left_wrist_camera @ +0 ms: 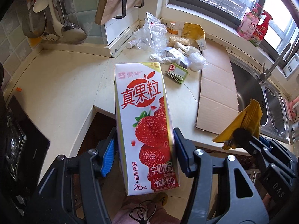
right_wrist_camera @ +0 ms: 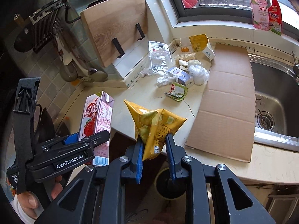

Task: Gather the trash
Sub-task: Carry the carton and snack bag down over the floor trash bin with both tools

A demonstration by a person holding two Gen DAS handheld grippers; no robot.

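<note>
The left gripper [left_wrist_camera: 143, 149] is clamped on an upright strawberry milk carton [left_wrist_camera: 145, 123], and the right gripper [right_wrist_camera: 154, 149] pinches a crumpled yellow snack bag [right_wrist_camera: 153, 127]; both are held clear above the counter edge. Beyond them, on the cream countertop [left_wrist_camera: 61, 85], lie a green sachet [right_wrist_camera: 177, 91], a clear plastic tray [right_wrist_camera: 158, 57], white wrappers [right_wrist_camera: 199, 73] and flattened cardboard [right_wrist_camera: 224, 100] beside the steel sink [right_wrist_camera: 276, 100].

Wooden cutting board [right_wrist_camera: 114, 35] upright in black brackets against wall. Flattened cardboard sheet [right_wrist_camera: 226, 100] on tabletop [left_wrist_camera: 56, 85] beside steel sink [right_wrist_camera: 276, 100]. Spray bottles [right_wrist_camera: 274, 9] on windowsill.
</note>
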